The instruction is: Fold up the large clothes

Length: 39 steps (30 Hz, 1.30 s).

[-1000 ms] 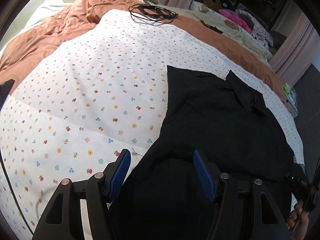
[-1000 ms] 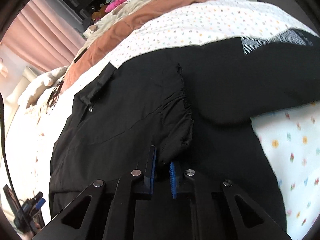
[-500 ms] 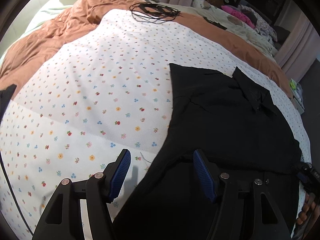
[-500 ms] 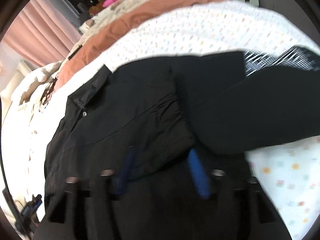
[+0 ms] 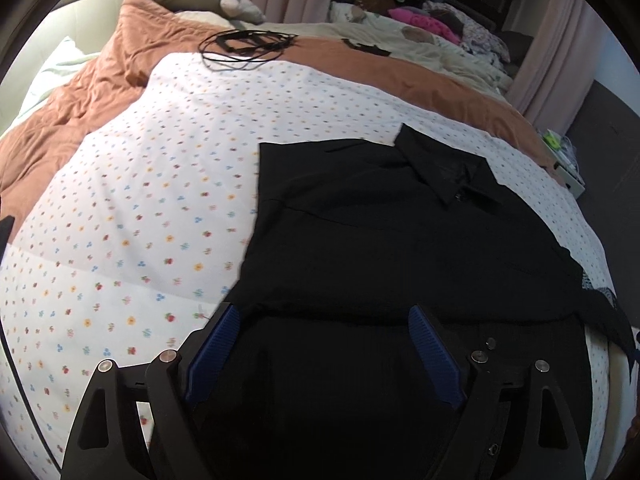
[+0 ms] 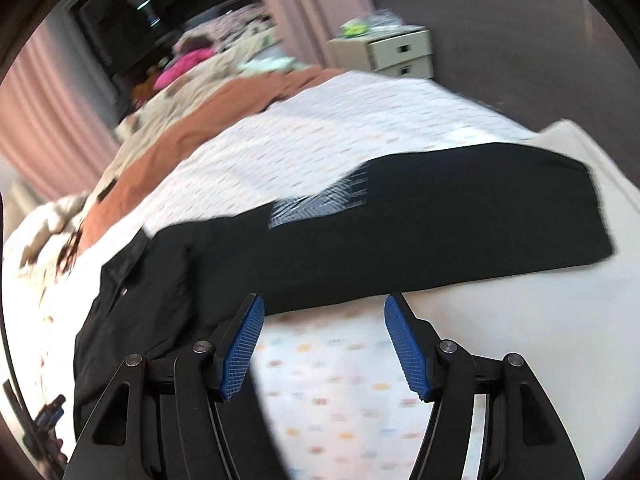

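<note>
Both grippers, left (image 5: 322, 350) and right (image 6: 322, 346), are seen spread apart, nothing clamped. Black shirt (image 5: 400, 240) lies mid-frame, one sleeve (image 6: 460, 232) unfolded at right. A careless grab could undo the tucked side.

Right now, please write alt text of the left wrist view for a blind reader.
A black collared shirt lies flat on a floral bedsheet. The open left claw hovers over its lower part, touching nothing. A black cable lies farther back.
</note>
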{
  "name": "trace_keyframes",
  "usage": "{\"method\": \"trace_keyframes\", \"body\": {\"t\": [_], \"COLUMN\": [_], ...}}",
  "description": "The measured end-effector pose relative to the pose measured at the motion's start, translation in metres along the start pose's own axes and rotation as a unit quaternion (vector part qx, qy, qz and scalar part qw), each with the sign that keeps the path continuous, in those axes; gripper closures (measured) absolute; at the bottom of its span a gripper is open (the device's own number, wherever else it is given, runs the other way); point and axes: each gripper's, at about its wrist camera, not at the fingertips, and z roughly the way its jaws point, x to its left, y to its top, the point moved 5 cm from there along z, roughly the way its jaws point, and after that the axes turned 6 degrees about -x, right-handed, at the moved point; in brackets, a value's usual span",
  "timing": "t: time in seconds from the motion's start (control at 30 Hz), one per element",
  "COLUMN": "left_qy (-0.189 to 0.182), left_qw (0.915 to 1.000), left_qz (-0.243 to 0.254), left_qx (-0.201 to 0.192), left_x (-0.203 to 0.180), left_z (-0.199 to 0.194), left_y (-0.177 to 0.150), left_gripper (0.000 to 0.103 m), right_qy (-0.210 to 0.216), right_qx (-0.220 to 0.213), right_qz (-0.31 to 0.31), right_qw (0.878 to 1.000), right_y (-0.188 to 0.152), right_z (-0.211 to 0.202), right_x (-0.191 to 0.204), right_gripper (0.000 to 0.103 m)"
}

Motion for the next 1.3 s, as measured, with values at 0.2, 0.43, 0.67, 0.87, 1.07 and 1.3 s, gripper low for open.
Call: {"method": "trace_keyframes", "body": {"t": [0.2,0.43,0.67,0.87,1.07,1.3], "left_qy": [0.004,0.019,0.042,0.044,0.039,0.025], "left_qw": [0.9994,0.9983,0.9971,0.9976,0.9981,0.9993], "left_qz": [0.035,0.056,0.064,0.054,0.046,0.024], "left_qx": [-0.003,0.000,0.001,0.003,-0.001,-0.014], "left_x": [-0.024,-0.028,-0.019,-0.014,-0.011,-0.003], "left_z": [0.002,0.013,0.020,0.023,0.018,0.005], "left_y": [-0.008,-0.013,-0.013,-0.011,-0.008,0.001], "left_gripper": [0.016,0.016,0.016,0.016,0.016,0.016], "right_qy": [-0.018,-0.014,-0.013,-0.012,-0.003,0.026], "right_qx": [-0.019,-0.027,-0.054,-0.076,-0.090,-0.137], "right_qz": [0.053,0.140,0.182,0.230,0.228,0.134], "right_qw": [0.998,0.990,0.982,0.970,0.969,0.981], "right_y": [0.010,-0.003,-0.006,0.004,0.020,0.073], "right_z": [-0.018,-0.004,0.018,0.028,0.021,-0.029], "right_x": [-0.067,-0.125,-0.139,-0.150,-0.141,-0.063], "right_gripper": [0.040,0.040,0.040,0.051,0.097,0.098]}}
